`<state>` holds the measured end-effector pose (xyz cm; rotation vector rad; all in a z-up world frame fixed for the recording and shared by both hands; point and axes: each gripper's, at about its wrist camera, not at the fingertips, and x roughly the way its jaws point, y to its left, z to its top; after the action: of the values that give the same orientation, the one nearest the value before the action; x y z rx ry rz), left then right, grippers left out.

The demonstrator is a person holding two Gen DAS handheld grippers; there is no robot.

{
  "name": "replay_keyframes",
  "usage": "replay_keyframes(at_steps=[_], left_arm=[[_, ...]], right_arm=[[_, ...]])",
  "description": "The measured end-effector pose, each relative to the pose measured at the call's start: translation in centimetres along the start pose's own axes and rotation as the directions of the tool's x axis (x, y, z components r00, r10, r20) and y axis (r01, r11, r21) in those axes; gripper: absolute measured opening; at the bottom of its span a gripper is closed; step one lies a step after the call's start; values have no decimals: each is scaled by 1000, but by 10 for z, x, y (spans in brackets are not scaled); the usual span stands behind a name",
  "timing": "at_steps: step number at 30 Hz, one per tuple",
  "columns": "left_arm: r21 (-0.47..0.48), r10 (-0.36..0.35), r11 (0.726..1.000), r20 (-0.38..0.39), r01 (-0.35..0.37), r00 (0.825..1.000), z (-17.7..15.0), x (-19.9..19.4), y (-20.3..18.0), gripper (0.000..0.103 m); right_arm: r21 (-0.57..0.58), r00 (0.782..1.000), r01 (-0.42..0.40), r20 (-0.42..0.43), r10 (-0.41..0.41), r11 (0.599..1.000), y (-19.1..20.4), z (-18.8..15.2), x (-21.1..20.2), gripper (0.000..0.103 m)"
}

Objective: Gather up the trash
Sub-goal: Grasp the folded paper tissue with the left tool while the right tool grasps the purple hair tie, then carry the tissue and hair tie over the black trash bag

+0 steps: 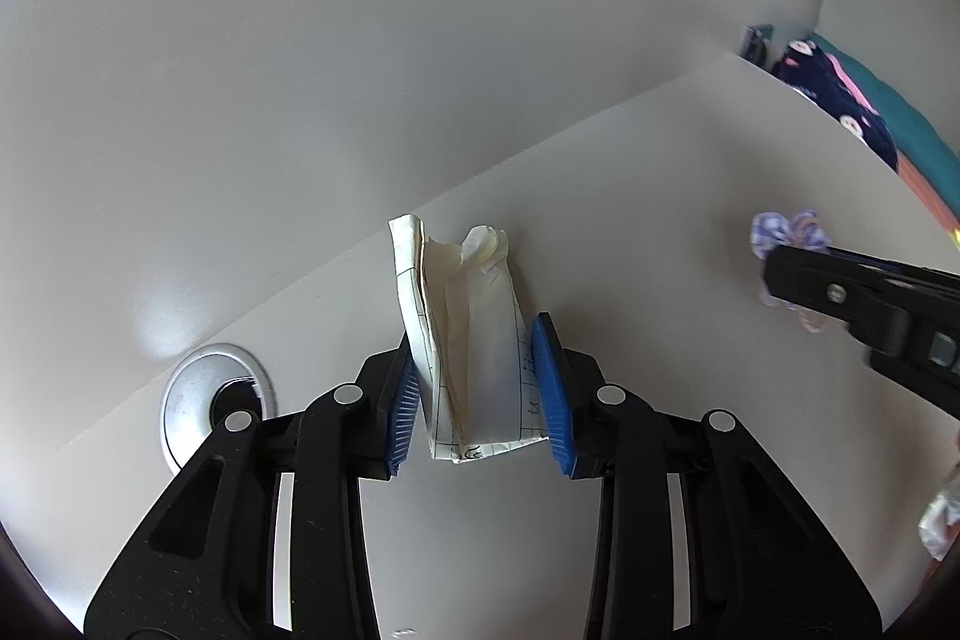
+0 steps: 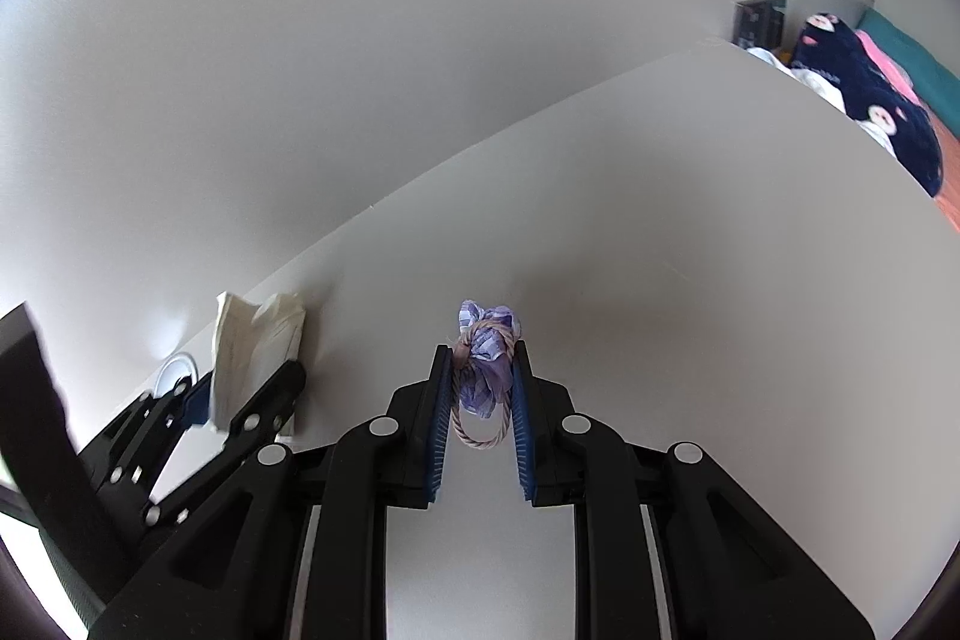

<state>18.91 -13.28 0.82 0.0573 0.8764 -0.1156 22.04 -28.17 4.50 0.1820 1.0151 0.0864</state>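
Note:
My left gripper [image 1: 480, 388] is shut on a crumpled wad of lined paper [image 1: 465, 340], held upright between the blue pads above the white desk [image 1: 690, 196]. My right gripper [image 2: 480, 394] is shut on a purple checked cloth scrap tied with a beige cord loop [image 2: 486, 364]. In the left wrist view the purple scrap [image 1: 786, 229] and the right gripper's black finger show at the right edge. In the right wrist view the paper wad [image 2: 252, 346] and the left gripper show at the left.
A round metal cable grommet [image 1: 210, 400] sits in the desk near the wall. Another crumpled white scrap [image 1: 939, 520] lies at the right edge. A dark patterned cushion [image 2: 870, 106] and a teal bed lie beyond the desk's right end. A dark small box [image 2: 759, 22] stands there.

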Motion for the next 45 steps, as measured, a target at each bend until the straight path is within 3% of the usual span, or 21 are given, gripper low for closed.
replay_keyframes(at_steps=[14,29,38,45], left_arm=[[108,-51,993,45,46,998,-12,-55,-65,35],[293,-136,950,78,108,988,-54,-123,-181,35],[404,-226,896,55,186,972,-84,-152,-267,35],[508,-318,816,-3,275,948,-115,-168,-344,35]], right_arm=[[88,996,-18,88,10,996,-65,-41,-91,20],[210,987,-28,160,-6,977,-157,-119,-175,20],[304,978,-3,199,-60,953,-225,-168,-225,20],[420,969,53,198,-148,906,-294,-216,-261,20]])
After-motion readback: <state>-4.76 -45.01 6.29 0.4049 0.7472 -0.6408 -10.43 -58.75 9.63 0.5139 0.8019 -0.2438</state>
